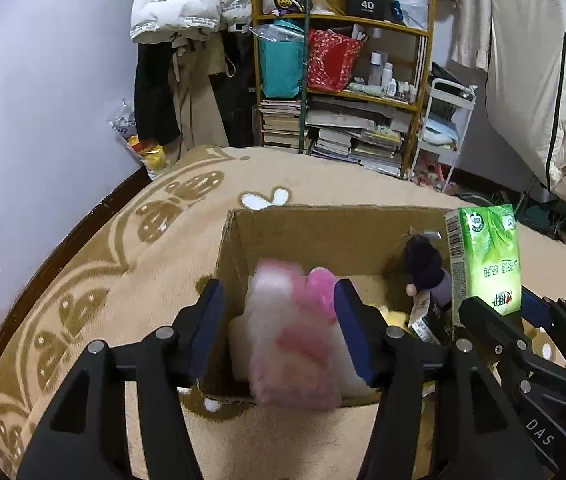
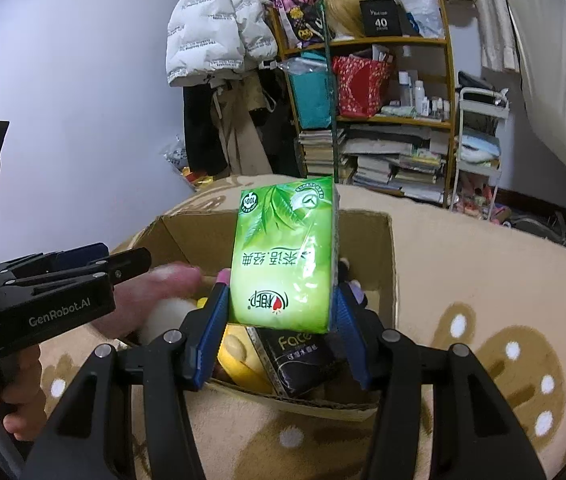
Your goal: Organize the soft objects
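An open cardboard box sits on a beige patterned blanket. My left gripper is open over the box's near left part, and a blurred pink and white plush is between its fingers, apparently loose. My right gripper is shut on a green tissue pack, held upright above the box. The pack also shows at the right of the left wrist view. Inside the box lie a dark purple plush, a black tissue pack and a yellow soft item.
A wooden shelf with books, bags and bottles stands behind the bed. Coats hang at its left, a white cart stands at its right. The blanket spreads around the box.
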Tool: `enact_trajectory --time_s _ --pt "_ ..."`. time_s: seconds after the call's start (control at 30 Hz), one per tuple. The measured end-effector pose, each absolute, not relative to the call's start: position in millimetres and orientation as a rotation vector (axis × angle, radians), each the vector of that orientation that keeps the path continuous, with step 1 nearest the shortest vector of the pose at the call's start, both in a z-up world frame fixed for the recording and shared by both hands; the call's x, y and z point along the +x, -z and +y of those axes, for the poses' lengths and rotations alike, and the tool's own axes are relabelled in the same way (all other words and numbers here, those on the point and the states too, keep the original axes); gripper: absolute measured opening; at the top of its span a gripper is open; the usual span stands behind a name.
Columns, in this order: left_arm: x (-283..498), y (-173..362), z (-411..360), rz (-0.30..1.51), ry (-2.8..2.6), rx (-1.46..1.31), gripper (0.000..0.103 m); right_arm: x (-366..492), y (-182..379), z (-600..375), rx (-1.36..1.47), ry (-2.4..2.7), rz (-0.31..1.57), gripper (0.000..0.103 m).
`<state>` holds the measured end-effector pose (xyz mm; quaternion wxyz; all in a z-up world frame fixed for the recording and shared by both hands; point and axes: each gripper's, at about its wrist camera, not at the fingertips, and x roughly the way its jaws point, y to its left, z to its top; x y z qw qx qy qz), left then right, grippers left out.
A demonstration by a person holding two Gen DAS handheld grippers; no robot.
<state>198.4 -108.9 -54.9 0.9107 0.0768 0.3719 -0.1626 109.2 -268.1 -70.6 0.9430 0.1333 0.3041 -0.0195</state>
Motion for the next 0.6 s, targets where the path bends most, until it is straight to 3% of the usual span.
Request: enact_trajectory --time_s 0.07,0.37,0.6 --pt "196.7 55.4 -109.2 0.777 0.331 0.169 0.071 109.2 70.3 -270.1 0.299 0.019 0.616 0.058" --pt "174.8 46.3 -96.8 0.734 0.302 0.205 0.089 101.3 63.3 -268.9 0.27 0.019 0.62 0.061" --pt "151.2 30.8 -83.6 0.693 0.283 0.2 0.095 82.1 43.2 -268.1 0.25 0.034 0.584 0.07"
